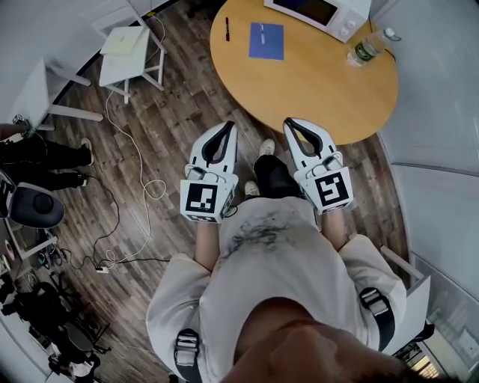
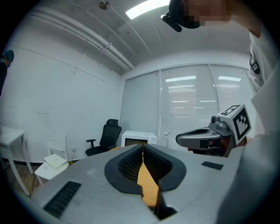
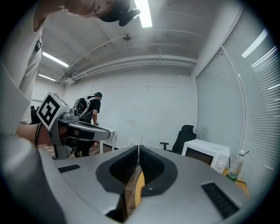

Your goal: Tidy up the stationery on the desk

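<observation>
Plainly, neither tool is at work yet. The left gripper [image 1: 227, 126] is held in front of the person's chest with its jaws pressed together and nothing between them; its own view shows the pads [image 2: 131, 164] meeting along one seam. The right gripper [image 1: 289, 122] hangs beside it, likewise closed and empty. Both are short of the near edge of the round desk [image 1: 322, 93], over the floor.

The stationery lies across the desk towards its far edge. Close to the left edge is a black pen [image 1: 227, 28], its long axis running away from the person, roughly in line with the jaws as they now point. Just to its right, not touching, is a flat blue notebook [image 1: 266, 40]. Further right, a microwave [image 1: 318, 11] sits at the far edge and a bottle [image 1: 370, 46] near the right edge.

The pen lies almost straight ahead of the left gripper, so that one looks the nearer for it. Its jaws would have to open and probably turn across the pen's length.
</observation>
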{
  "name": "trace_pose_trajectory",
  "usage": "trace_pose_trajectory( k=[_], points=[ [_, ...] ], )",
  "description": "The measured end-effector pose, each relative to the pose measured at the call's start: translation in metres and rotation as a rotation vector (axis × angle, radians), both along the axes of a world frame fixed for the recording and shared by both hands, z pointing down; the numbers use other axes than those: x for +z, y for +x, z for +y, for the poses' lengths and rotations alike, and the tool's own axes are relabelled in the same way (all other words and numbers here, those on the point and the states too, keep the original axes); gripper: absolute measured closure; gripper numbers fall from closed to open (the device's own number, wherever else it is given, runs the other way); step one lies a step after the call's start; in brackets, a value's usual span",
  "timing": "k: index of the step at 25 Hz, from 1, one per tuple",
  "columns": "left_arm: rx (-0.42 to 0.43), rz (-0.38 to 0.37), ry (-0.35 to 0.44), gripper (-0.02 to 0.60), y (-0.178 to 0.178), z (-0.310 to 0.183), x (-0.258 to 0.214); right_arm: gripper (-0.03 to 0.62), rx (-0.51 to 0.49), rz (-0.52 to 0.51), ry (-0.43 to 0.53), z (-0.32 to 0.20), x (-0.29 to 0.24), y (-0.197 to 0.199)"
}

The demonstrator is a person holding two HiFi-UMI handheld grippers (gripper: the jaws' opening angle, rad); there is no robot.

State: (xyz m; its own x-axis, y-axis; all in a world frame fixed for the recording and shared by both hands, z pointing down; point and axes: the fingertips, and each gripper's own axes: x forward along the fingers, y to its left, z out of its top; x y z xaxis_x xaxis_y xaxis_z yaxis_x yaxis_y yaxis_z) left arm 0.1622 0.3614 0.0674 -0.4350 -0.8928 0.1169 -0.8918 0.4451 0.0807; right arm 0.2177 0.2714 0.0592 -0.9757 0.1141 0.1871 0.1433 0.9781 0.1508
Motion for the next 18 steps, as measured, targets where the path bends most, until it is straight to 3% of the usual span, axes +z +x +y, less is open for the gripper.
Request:
trace_pose_trajectory(
  k=[18],
  points=[
    [-0.088,0.009,-0.044,0.568,-0.136,-0.096,-0.002,0.530,-0.064,-0.002,-0.034,-0.115,-0.002,-0.144]
  ],
)
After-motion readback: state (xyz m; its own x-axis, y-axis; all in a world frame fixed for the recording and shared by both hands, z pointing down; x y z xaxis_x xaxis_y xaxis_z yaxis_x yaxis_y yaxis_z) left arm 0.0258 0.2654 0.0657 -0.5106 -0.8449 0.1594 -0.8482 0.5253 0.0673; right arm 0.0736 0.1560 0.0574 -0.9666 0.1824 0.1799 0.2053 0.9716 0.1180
